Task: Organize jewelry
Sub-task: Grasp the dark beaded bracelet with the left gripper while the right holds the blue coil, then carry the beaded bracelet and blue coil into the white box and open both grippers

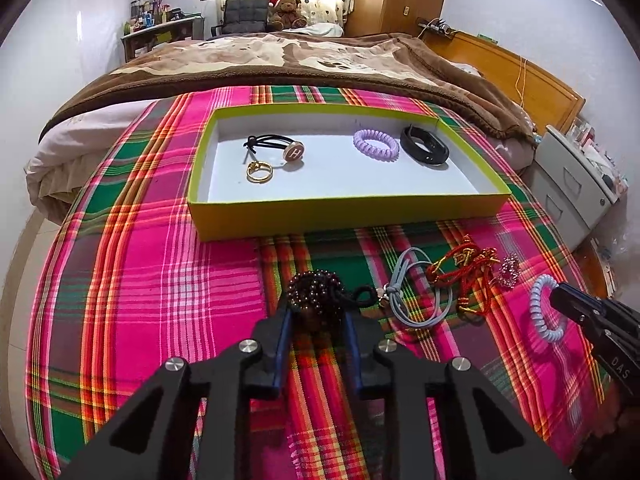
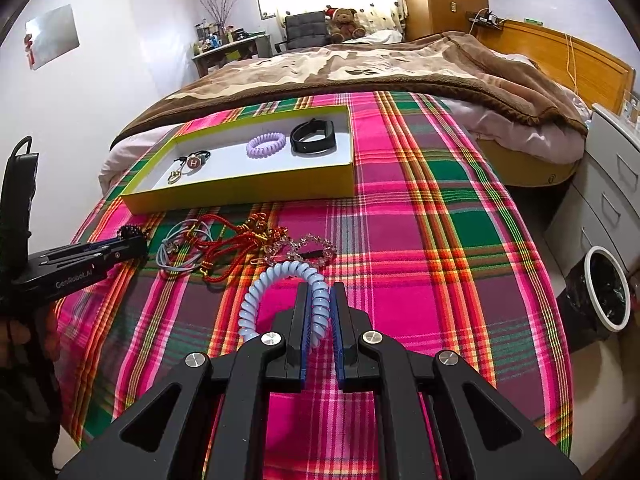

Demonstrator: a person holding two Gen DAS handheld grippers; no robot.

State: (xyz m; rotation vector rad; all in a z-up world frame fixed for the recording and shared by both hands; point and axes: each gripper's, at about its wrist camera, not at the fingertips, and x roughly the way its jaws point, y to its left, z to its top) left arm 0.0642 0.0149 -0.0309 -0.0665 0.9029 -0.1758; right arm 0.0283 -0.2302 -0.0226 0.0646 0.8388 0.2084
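A dark beaded hair tie [image 1: 316,294] on the plaid cloth [image 1: 160,280] is bracketed by the half-closed left gripper [image 1: 318,312]; the pale blue coil hair tie [image 2: 280,300] is clamped by the right gripper [image 2: 320,308]. Both are judged due for the yellow-rimmed box [image 1: 340,216]. That clamp is shown clearly by the right view only

The left claw [image 1: 316,312] tilts down, its fingers squeezing something. The right claw [image 2: 320,304] tilts down too, pinched tight.

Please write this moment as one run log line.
left gripper: around beaded hair tie | right gripper: shut on blue coil tie | box: four items
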